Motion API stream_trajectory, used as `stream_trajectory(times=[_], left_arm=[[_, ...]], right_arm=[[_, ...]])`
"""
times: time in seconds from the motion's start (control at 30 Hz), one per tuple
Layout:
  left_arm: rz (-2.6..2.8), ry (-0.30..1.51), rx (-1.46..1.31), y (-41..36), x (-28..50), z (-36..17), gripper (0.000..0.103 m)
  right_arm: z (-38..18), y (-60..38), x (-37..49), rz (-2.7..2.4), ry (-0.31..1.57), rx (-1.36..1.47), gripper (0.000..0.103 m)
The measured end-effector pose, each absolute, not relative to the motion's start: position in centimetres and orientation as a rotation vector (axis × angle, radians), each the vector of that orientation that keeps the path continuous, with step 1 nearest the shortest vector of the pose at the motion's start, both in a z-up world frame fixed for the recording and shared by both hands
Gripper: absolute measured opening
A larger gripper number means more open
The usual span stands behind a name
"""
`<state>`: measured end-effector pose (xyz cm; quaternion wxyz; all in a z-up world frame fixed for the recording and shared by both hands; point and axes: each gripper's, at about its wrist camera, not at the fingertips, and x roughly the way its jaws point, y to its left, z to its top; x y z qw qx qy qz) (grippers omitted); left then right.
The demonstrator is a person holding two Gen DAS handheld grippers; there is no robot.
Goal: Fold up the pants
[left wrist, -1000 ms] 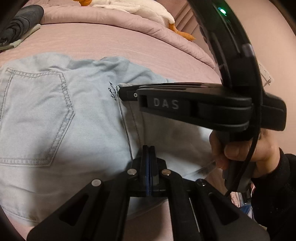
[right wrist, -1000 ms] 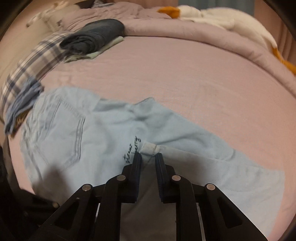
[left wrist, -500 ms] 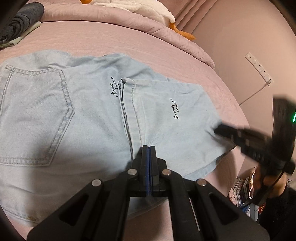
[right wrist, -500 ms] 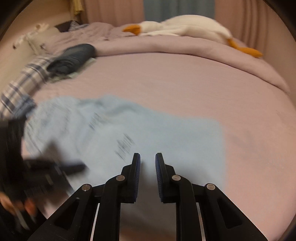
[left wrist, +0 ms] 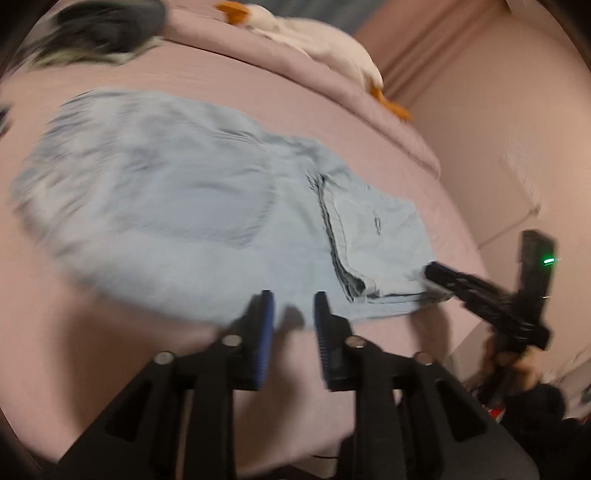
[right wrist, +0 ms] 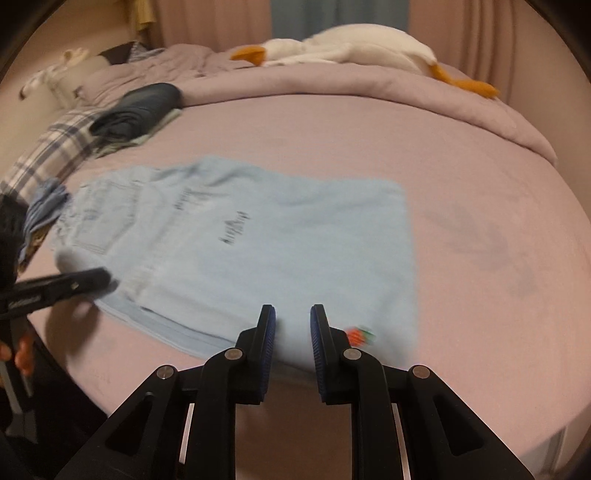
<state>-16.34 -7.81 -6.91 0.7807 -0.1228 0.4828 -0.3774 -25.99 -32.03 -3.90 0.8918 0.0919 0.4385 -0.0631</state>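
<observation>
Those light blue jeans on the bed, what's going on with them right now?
A person with a gripper in each hand is folding the light blue jeans on the pink bed. The legs are already folded over the seat. The left gripper has just been opening, with nothing between its fingers. The right gripper is also open and empty, poised over the near edge of the jeans. Neither holds fabric.

Motion-blurred pale denim pants [left wrist: 177, 206], their black lettering [right wrist: 232, 225] illegible; dark folded clothes [left wrist: 107, 22] smeared at the frame's edge.
</observation>
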Motion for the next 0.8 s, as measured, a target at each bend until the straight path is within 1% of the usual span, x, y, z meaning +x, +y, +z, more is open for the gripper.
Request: stream_trajectory(times=[0.03,0.07,0.1,0.3,0.33,0.43,0.47,0.5,0.53,0.63,0.73,0.77,0.8], left_arm=[[-0.793,1.046,-0.305,-6.6,-16.5,-6.9,0.039],[-0.762,1.048,-0.343,-5.3,-16.6,-7.0,0.05],[-0.72,1.046,-0.383,-4.0,-16.6,-7.1,0.054],[-0.558,1.078,-0.625,0.3,-15.1,-9.4,0.055],[-0.552,1.077,-0.672,0.4,-14.7,-9.7,0.057],[-0.508,1.045,-0.738,0.3,-13.1,-9.9,0.057],[-0.482,1.03,-0.764,0.1,-12.6,-10.0,0.057],[-0.466,1.021,-0.783,0.0,-12.0,-9.9,0.059],[-0.446,1.007,-0.812,-0.1,-11.4,-9.9,0.061],[-0.386,0.967,-0.849,-0.2,-10.0,-9.4,0.063],[-0.365,0.939,-0.854,-0.2,-9.0,-9.2,0.063],[-0.38,0.945,-0.867,-0.1,-8.6,-9.2,0.061],[-0.397,0.964,-0.879,0.2,-8.1,-9.2,0.053]], right_arm=[[-3.9,-31.5,-25.9,-0.108,0.9,0.196,0.019],[-3.9,-30.9,-25.4,-0.088,0.893,0.195,0.019],[-3.8,-30.3,-24.8,-0.07,0.887,0.191,0.019],[-4.6,-26.3,-21.2,0.048,0.885,0.179,0.019],[-4.8,-25.7,-20.8,0.067,0.887,0.173,0.019],[-6.1,-23.5,-20.1,0.105,0.936,0.137,0.019],[-6.3,-23.2,-20.0,0.105,0.942,0.13,0.019],[-6.4,-23.0,-20.0,0.101,0.942,0.122,0.023],[-6.4,-22.9,-20.0,0.102,0.941,0.122,0.024],[-6.3,-23.2,-19.8,0.118,0.954,0.142,0.024],[-6.4,-23.3,-19.5,0.121,0.961,0.153,0.024],[-6.5,-23.3,-19.5,0.121,0.963,0.153,0.025],[-6.4,-23.3,-19.5,0.122,0.966,0.152,0.025]])
